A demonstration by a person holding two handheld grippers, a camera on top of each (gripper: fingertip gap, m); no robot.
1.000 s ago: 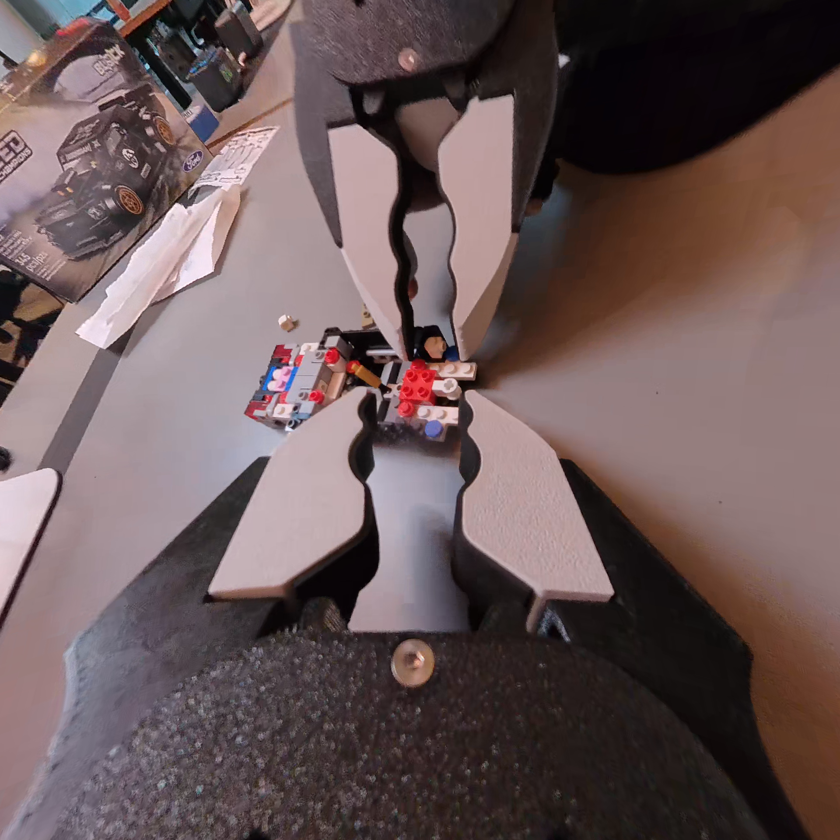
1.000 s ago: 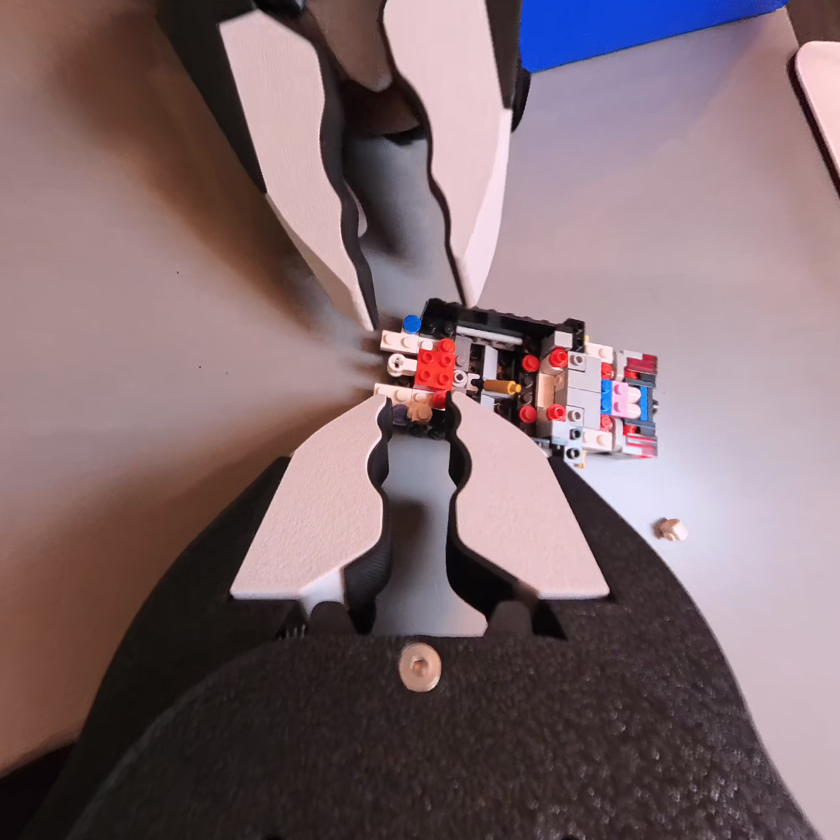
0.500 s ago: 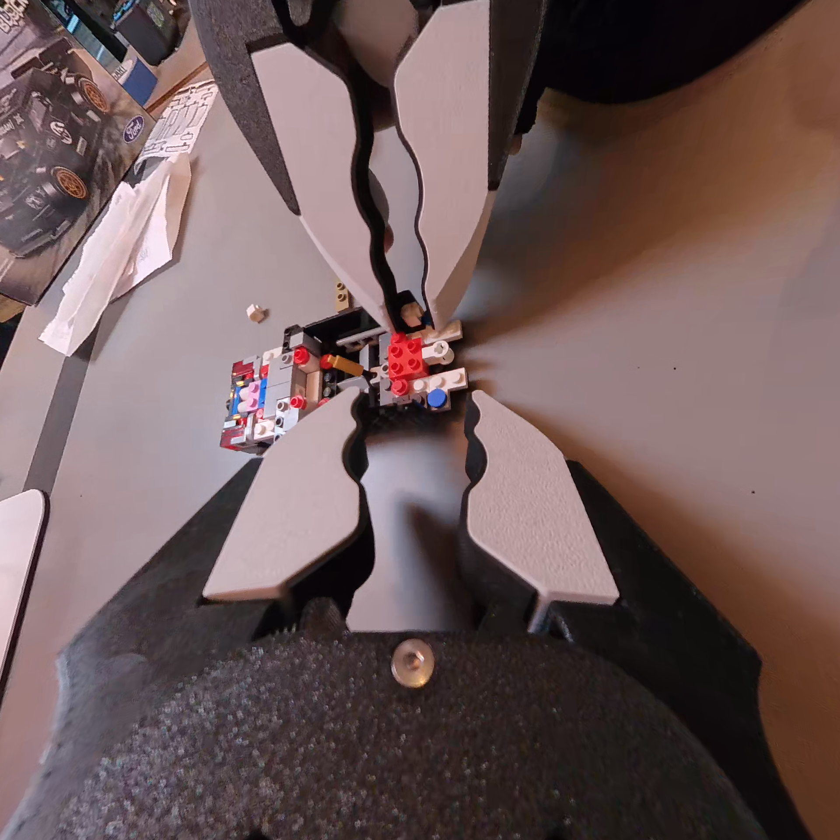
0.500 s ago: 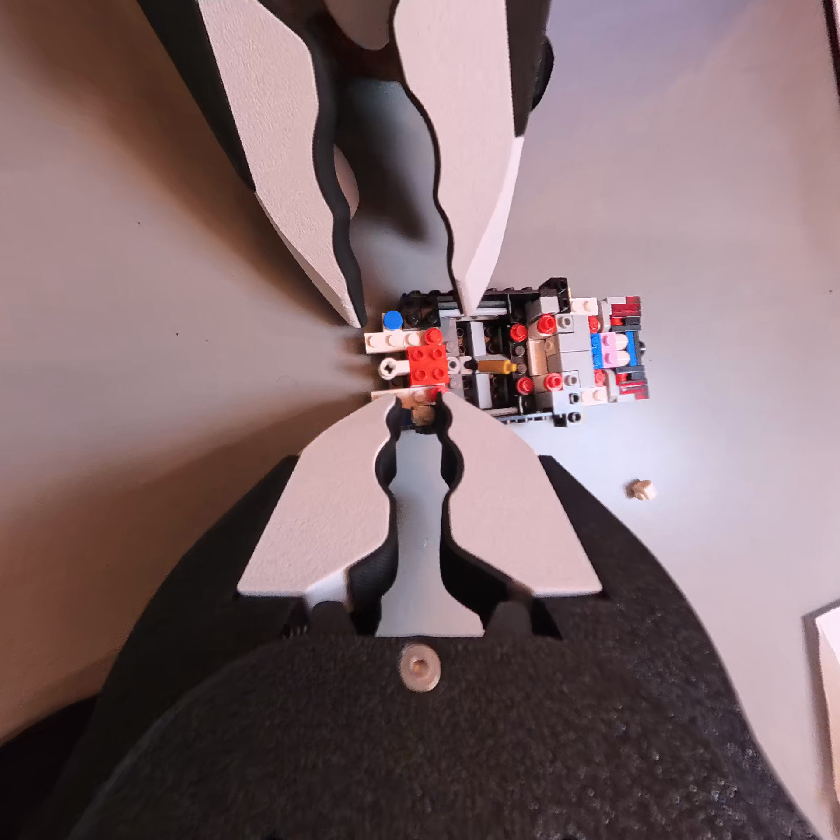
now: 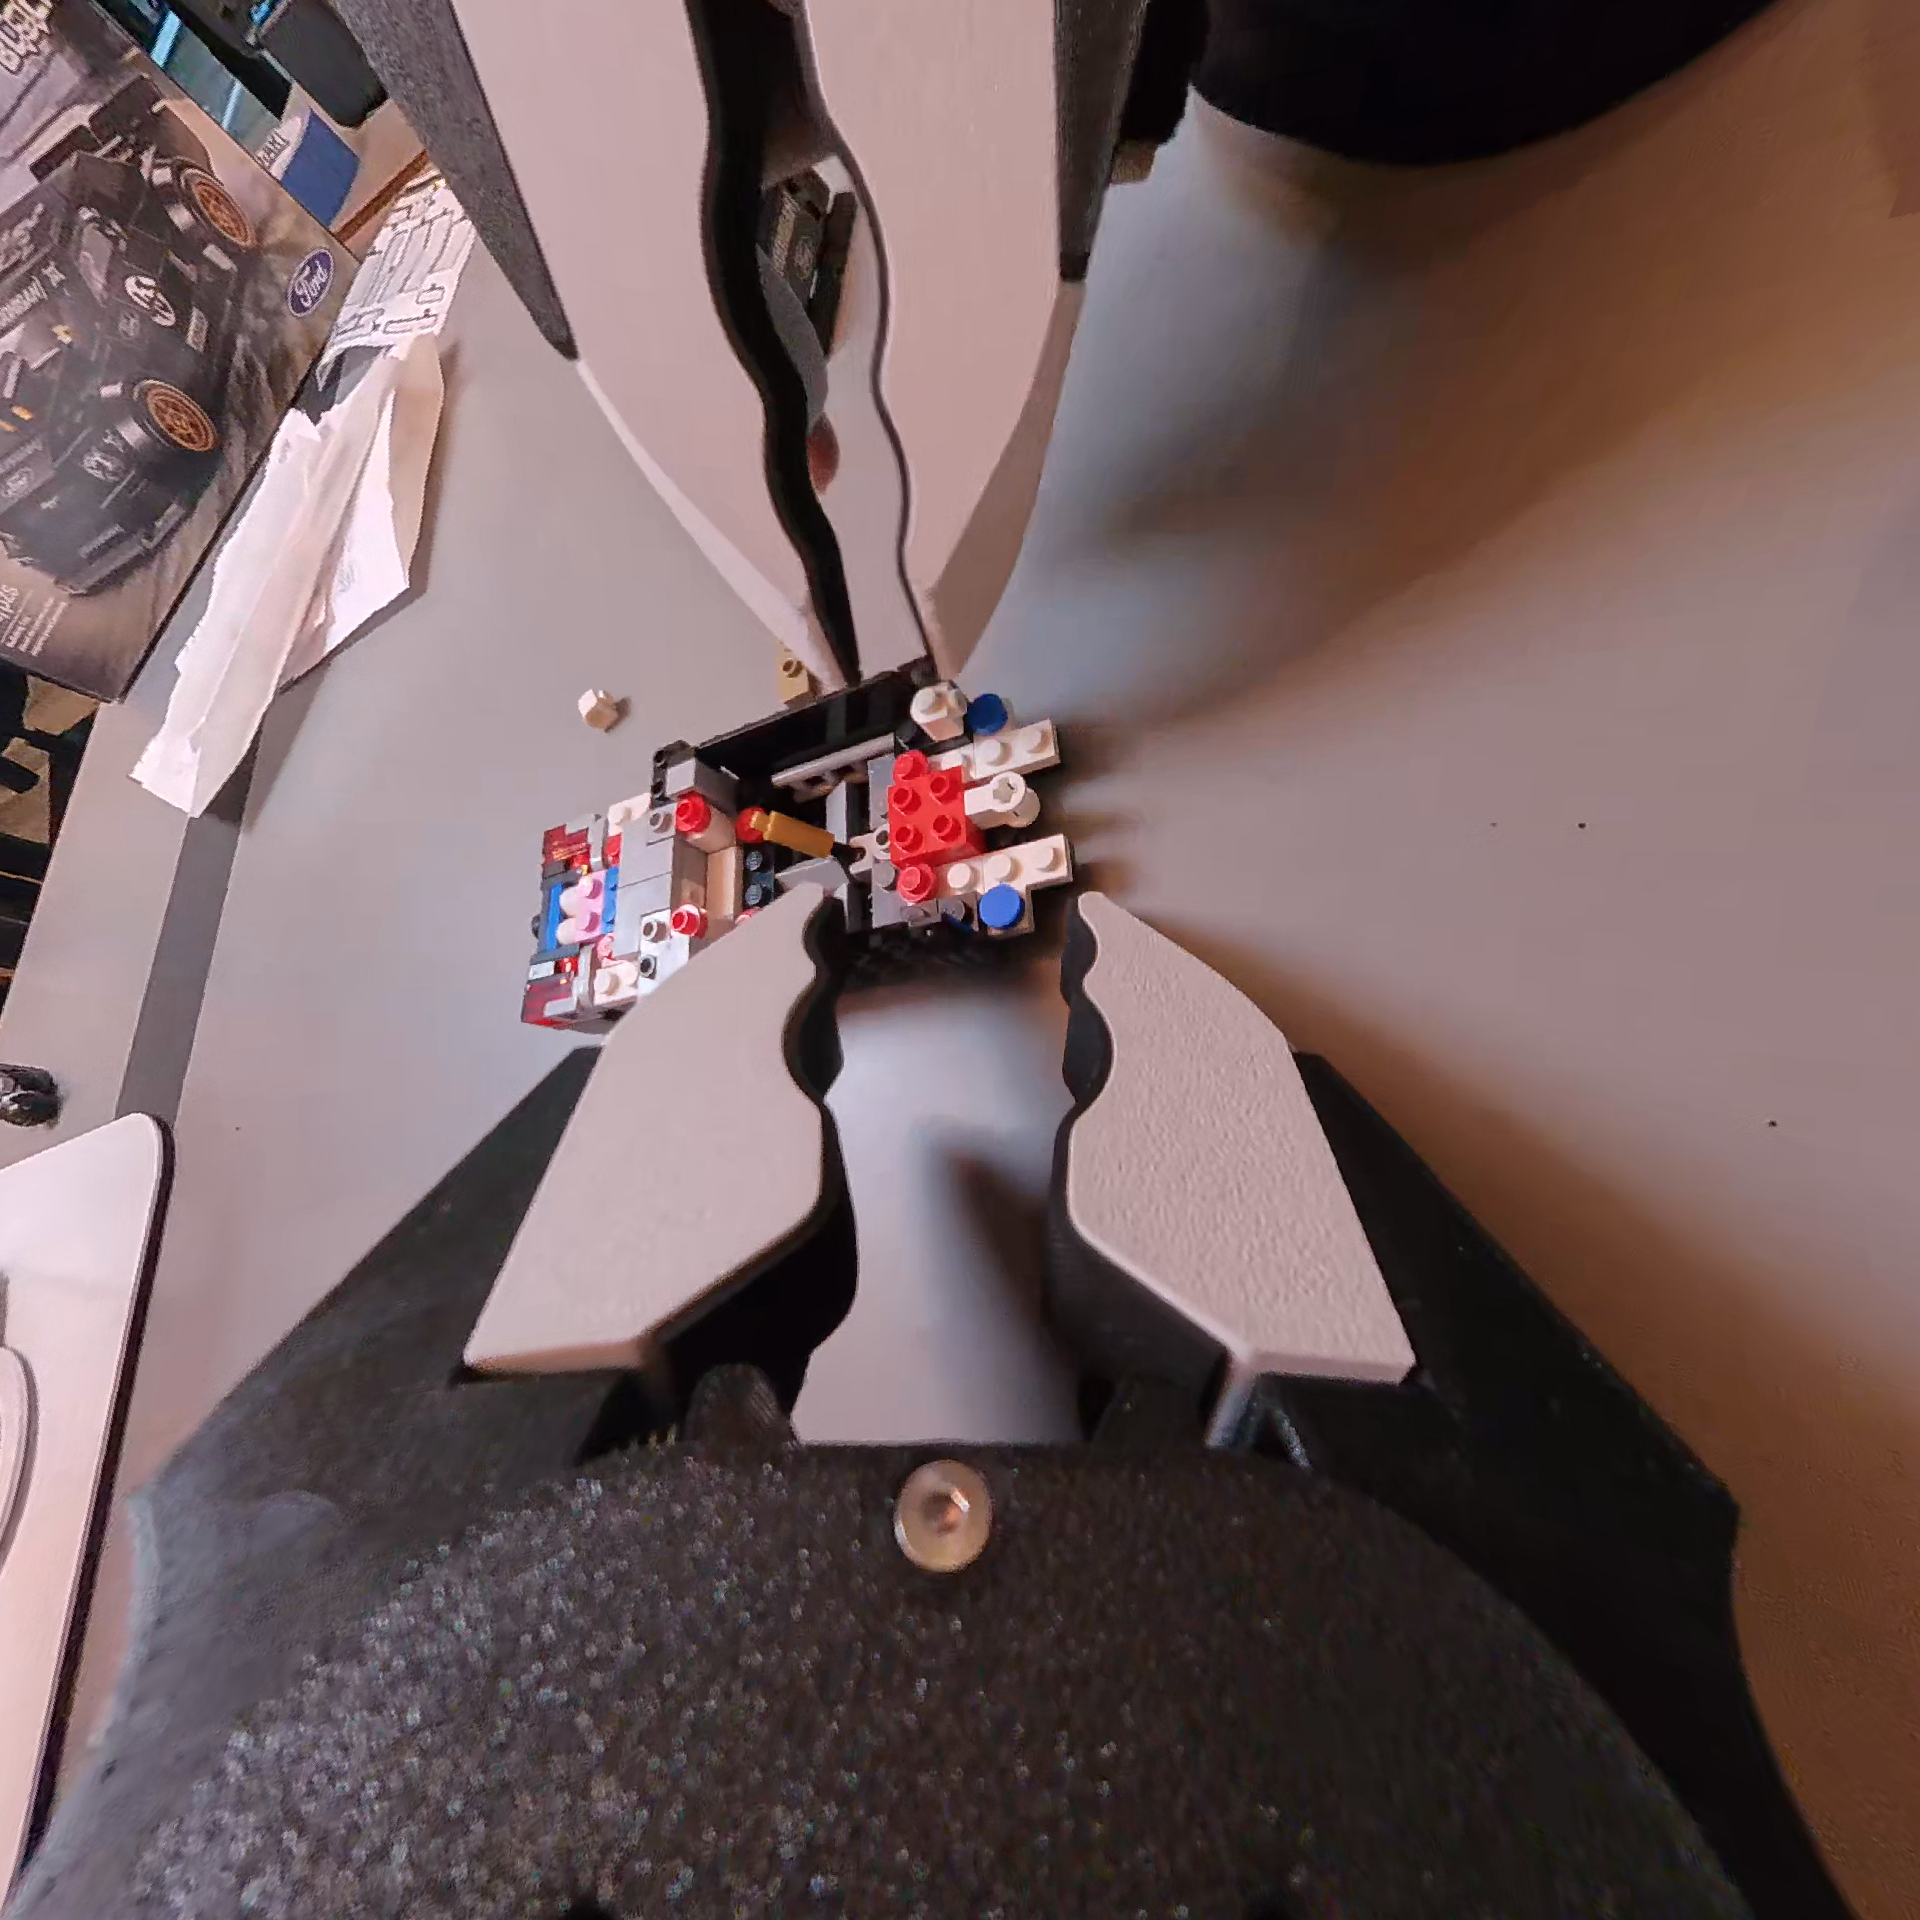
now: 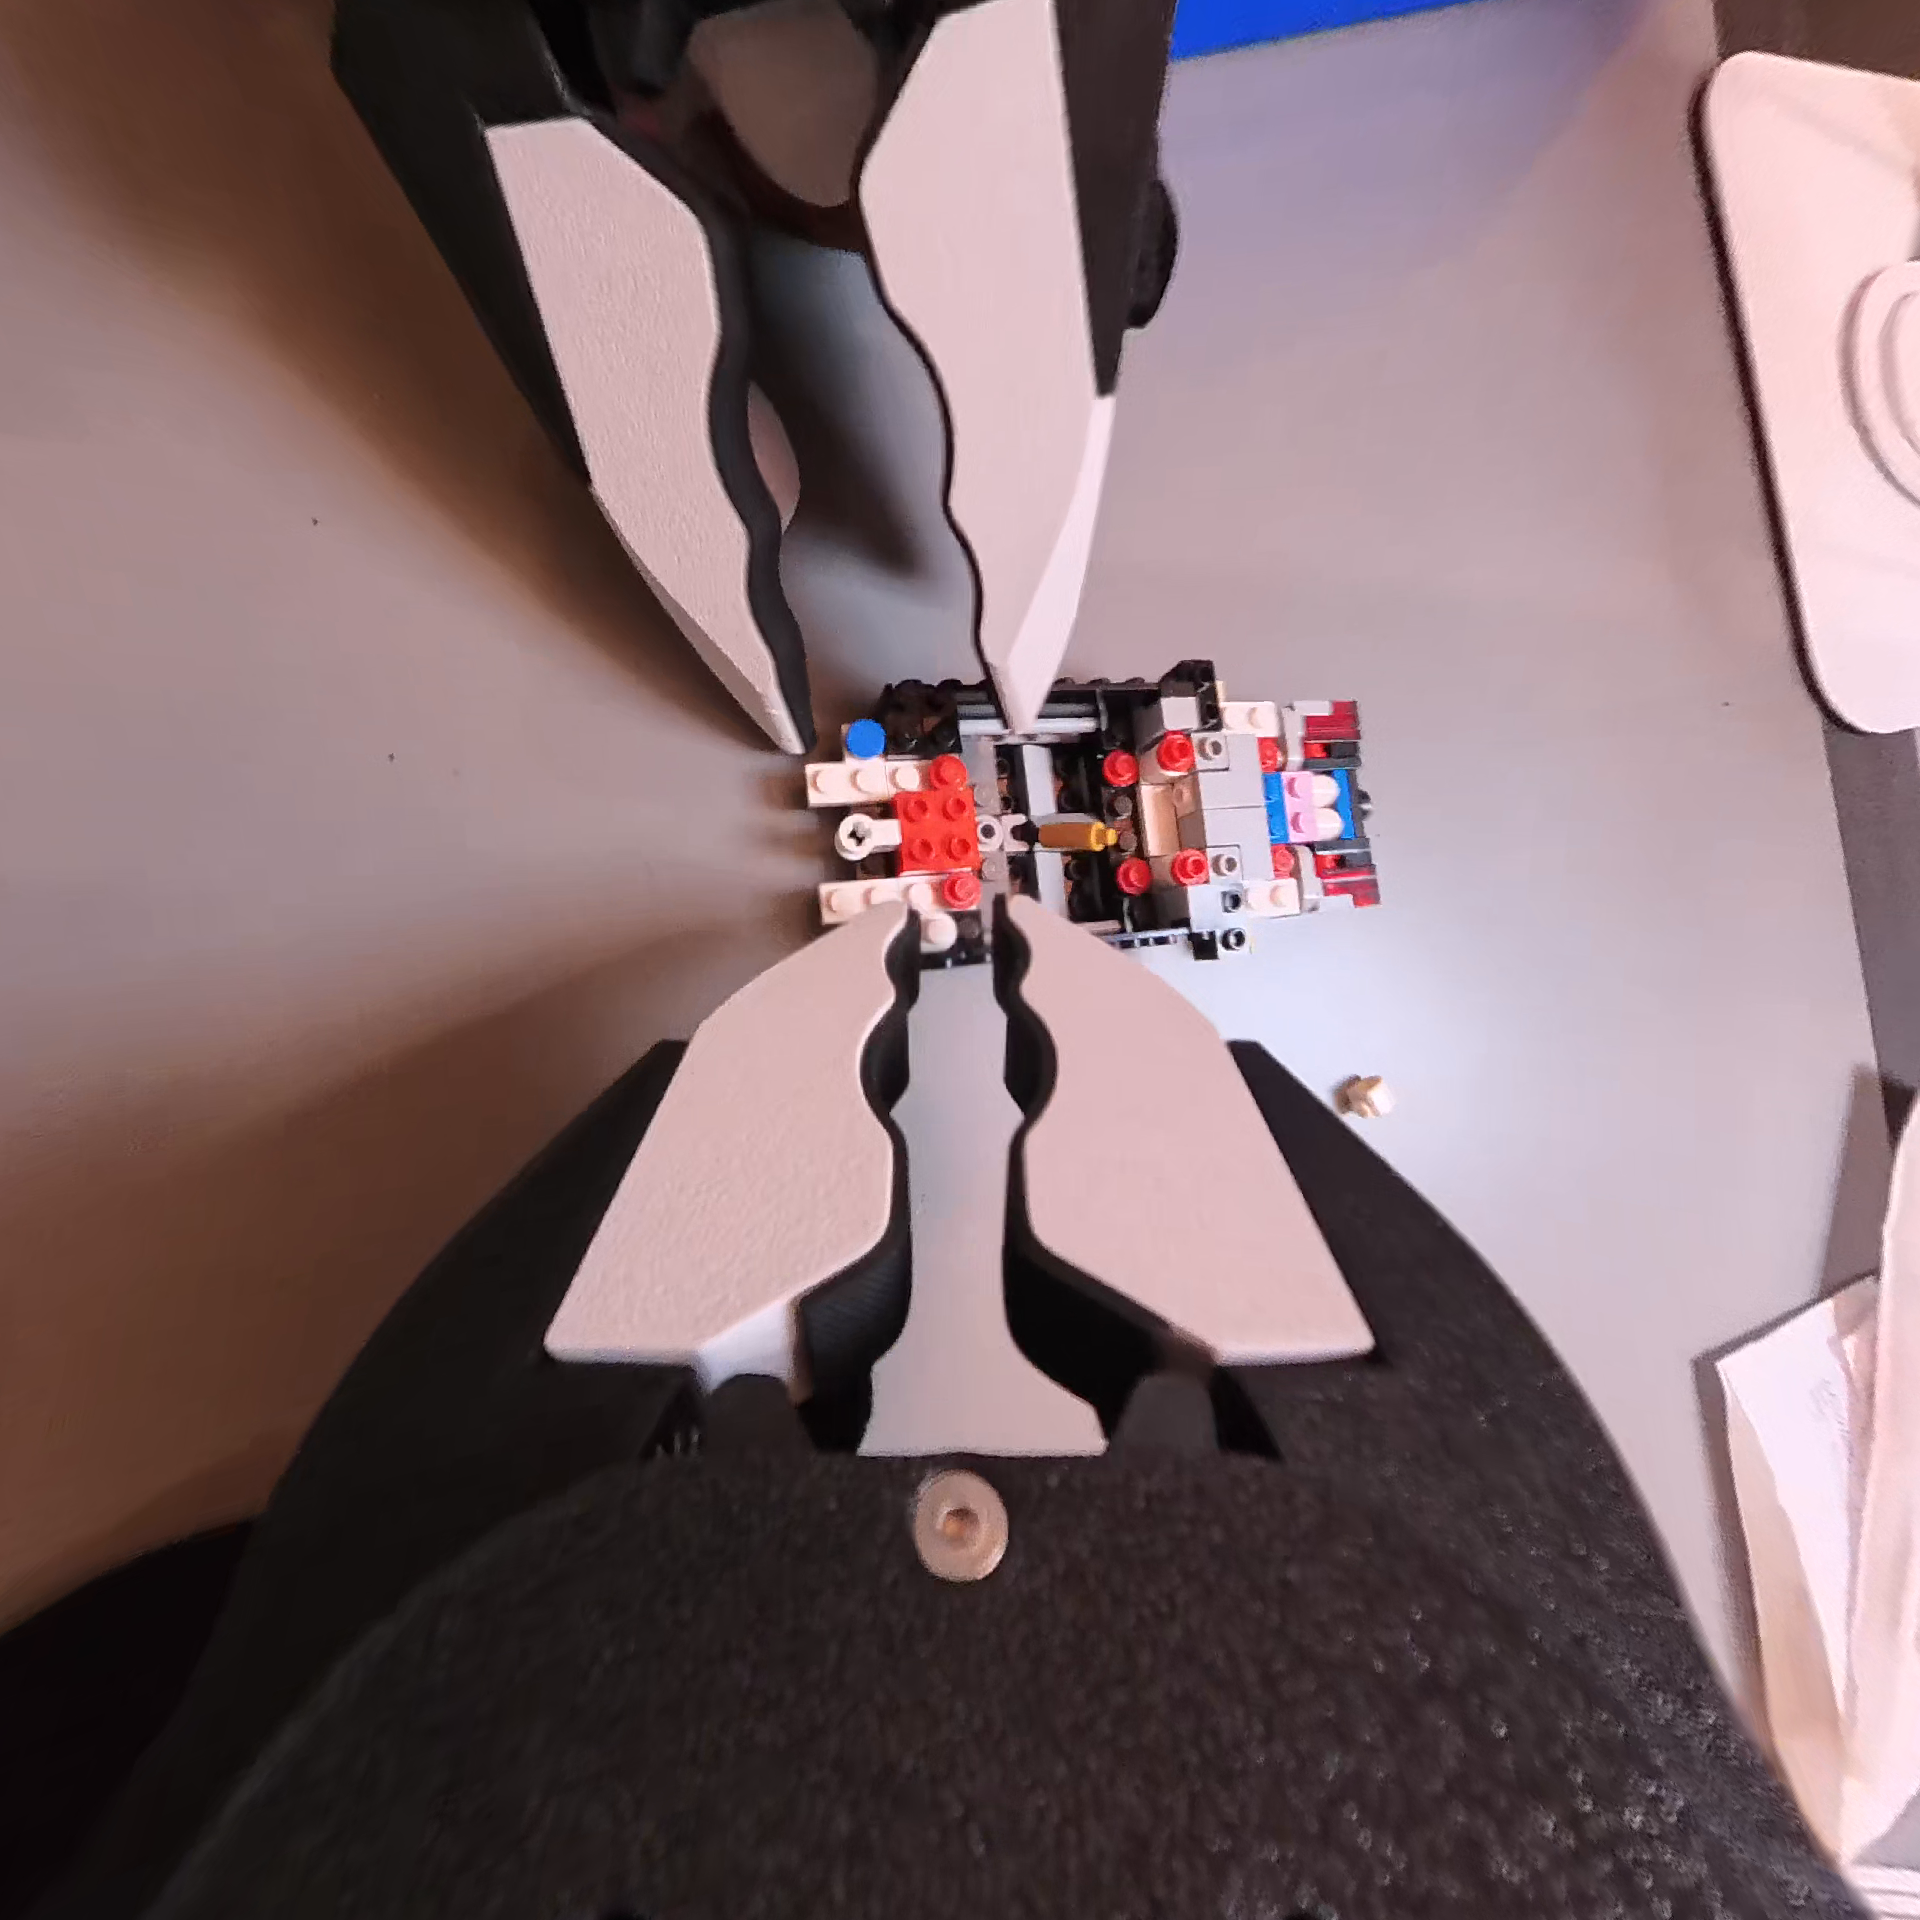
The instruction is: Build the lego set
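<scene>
The part-built lego model (image 5: 790, 852) lies on the grey table (image 5: 468, 644), with a red brick, blue studs and white plates at one end; it also shows in the right wrist view (image 6: 1091, 821). My left gripper (image 5: 945, 909) has its jaws apart, with the tips straddling that end of the model at its near edge. From the opposite side, my right gripper (image 6: 953, 912) is nearly closed on a small light round piece (image 6: 940, 930) held against the model's edge. The right gripper (image 5: 883, 670) also shows in the left wrist view, and the left gripper (image 6: 909, 727) in the right wrist view.
The lego box (image 5: 114, 312), a crumpled white paper bag (image 5: 301, 561) and an instruction sheet (image 5: 405, 281) lie to the far left. Loose tan pieces (image 5: 600, 709) (image 5: 792, 673) lie near the model. A white tray (image 6: 1829, 364) sits at the table's side. The left gripper's tips are roughly 4 cm from the right gripper's.
Both grippers have closed in on the model from opposite sides, and the model has turned a little on the table. The right gripper still holds the small light piece.
</scene>
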